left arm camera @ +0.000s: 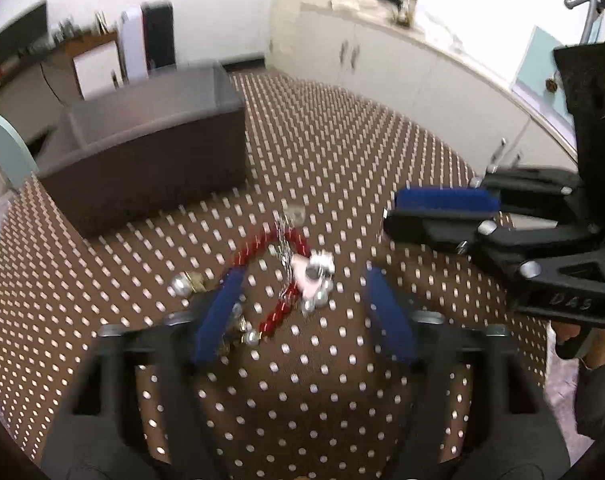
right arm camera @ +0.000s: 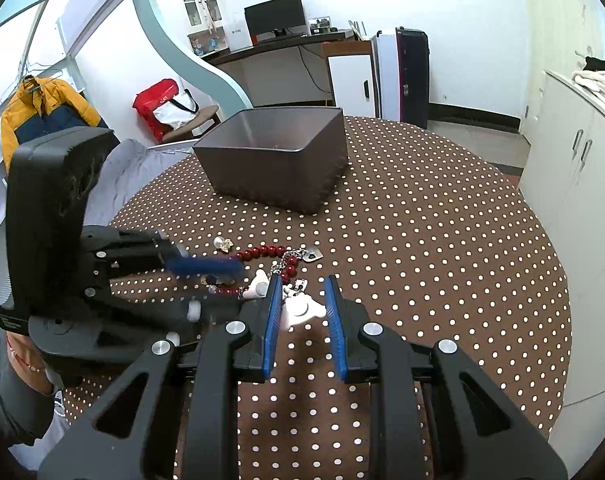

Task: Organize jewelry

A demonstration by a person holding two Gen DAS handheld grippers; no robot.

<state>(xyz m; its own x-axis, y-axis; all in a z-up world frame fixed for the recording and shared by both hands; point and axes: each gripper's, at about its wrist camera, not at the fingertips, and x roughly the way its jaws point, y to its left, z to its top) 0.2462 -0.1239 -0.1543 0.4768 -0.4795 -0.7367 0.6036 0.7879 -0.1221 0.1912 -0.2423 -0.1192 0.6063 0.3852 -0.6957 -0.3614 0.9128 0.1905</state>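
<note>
A pile of jewelry lies on the dotted tablecloth: a red bead bracelet [left arm camera: 258,245] [right arm camera: 262,253], a silver chain with a heart charm [right arm camera: 311,255], a white flower piece [left arm camera: 316,270] [right arm camera: 300,309] and pearl-and-gold earrings [left arm camera: 187,283] [right arm camera: 223,244]. My left gripper [left arm camera: 302,312] is open, its blue pads either side of the pile's near part. My right gripper [right arm camera: 302,308] is open around the white flower piece. In the left wrist view the right gripper [left arm camera: 446,208] comes in from the right. In the right wrist view the left gripper [right arm camera: 206,268] comes in from the left.
A dark brown open box [left arm camera: 150,148] [right arm camera: 278,156] stands on the round table [right arm camera: 442,240] beyond the jewelry. White cabinets [right arm camera: 582,184] stand to the right. A grey cloth [right arm camera: 134,168] lies past the table's left edge.
</note>
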